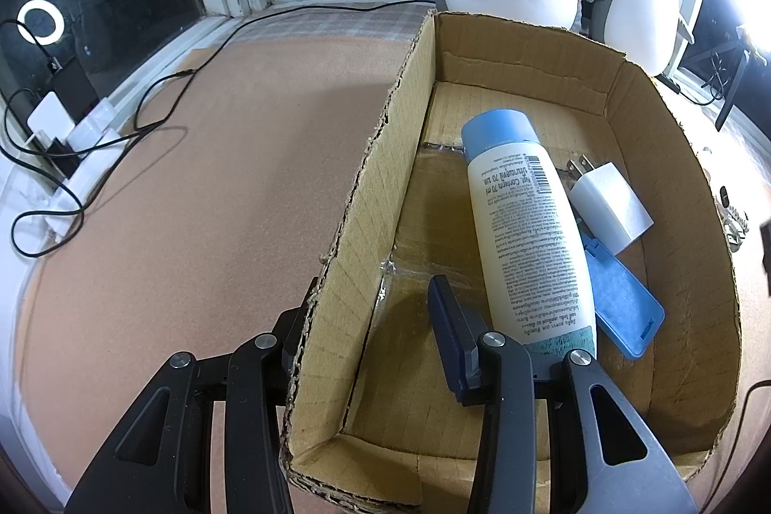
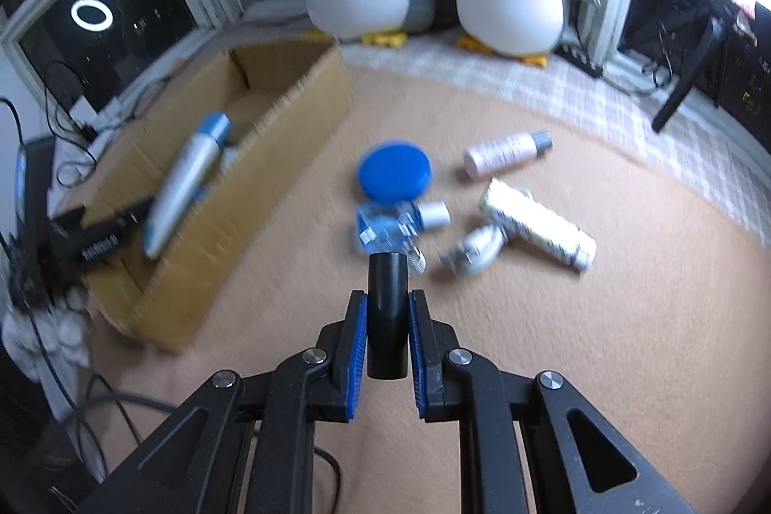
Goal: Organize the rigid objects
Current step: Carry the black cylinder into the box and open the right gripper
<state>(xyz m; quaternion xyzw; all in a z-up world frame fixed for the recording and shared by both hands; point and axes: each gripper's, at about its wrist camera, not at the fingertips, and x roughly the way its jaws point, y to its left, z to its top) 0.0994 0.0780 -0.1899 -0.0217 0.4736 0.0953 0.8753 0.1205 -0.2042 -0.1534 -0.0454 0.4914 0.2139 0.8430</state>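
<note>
Black cylinder (image 2: 386, 311) clamped between blue pads of right gripper (image 2: 387, 316), long axis running along the fingers, pointing forward. Cardboard box (image 2: 270, 157) off to the left and ahead, well apart. Left gripper (image 1: 371, 350) closed astride box's near left wall (image 1: 356, 254), steadying it; white bottle (image 1: 525, 234), charger (image 1: 609, 203), blue case (image 1: 621, 307) inside. Loose bottles, blue lid (image 2: 394, 175) ahead on mat.

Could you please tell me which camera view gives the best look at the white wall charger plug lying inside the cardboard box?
The left wrist view: the white wall charger plug lies sharp and close inside the cardboard box, prongs visible, beside the blue-capped white bottle. In the blurred right wrist view, the box wall and bottle hide it.
</note>
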